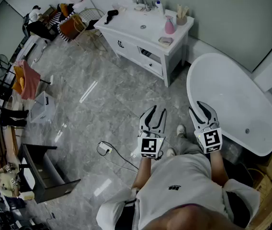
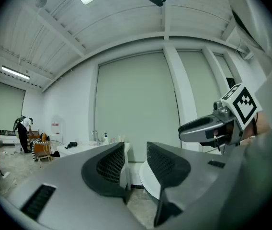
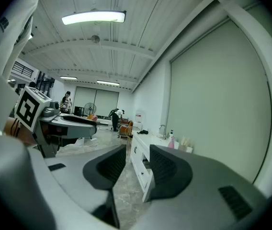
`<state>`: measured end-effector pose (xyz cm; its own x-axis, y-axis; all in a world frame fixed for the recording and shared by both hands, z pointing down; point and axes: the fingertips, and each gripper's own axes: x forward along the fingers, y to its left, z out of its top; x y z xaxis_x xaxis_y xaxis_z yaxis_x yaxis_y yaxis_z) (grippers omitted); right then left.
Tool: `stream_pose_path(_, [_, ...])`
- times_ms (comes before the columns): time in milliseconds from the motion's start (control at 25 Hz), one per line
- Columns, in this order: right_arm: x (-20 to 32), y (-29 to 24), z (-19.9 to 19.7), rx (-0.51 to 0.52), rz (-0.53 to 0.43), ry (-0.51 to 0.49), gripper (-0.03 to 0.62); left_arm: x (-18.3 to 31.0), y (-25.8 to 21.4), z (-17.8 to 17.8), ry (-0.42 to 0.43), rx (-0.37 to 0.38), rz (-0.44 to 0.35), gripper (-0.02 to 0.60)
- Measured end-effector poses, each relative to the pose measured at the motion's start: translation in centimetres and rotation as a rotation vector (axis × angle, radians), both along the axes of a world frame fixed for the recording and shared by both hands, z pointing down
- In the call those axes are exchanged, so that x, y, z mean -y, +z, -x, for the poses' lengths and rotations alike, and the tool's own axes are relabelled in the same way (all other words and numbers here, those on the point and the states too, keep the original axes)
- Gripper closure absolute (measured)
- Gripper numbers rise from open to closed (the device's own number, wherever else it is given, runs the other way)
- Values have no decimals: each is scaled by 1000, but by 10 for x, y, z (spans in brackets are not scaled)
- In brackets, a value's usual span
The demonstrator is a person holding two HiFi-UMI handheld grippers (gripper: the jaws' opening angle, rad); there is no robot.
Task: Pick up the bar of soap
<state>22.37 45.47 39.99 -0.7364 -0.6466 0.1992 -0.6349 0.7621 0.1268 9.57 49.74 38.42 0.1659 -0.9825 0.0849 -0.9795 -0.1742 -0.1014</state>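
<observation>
From above, the person stands on the marble floor beside the bathtub (image 1: 193,87) with both tools held level at the chest, probably just carried that way until there is something to reach for. The left gripper (image 1: 154,113) and right gripper (image 1: 202,108) point toward the white vanity (image 1: 126,27), which is well apart from them. What looks like the bar of soap (image 1: 165,40) lies in a small dish near the counter's front corner, just by a pink bottle (image 1: 169,25), so I'd say the approach has not begun. In the left gripper view, the left gripper's (image 2: 136,148) jaws are drawn in to a narrow slit with nothing in it, and the vanity shows far off past them. In the right gripper view, the right gripper (image 3: 138,153) is likewise closed down and empty and aimed along the vanity's drawer front. The soap is too small to make out there.
</observation>
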Motion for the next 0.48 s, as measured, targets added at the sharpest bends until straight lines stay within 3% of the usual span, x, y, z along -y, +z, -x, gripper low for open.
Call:
stream_pose_path(200, [1,-9,-1,41,20,-14,428,4,-8,-13,2,13,0,423])
stream_pose_path(480, [48,-9,6,46,19,-47,428,44,-5,-15,-7,14,5,433])
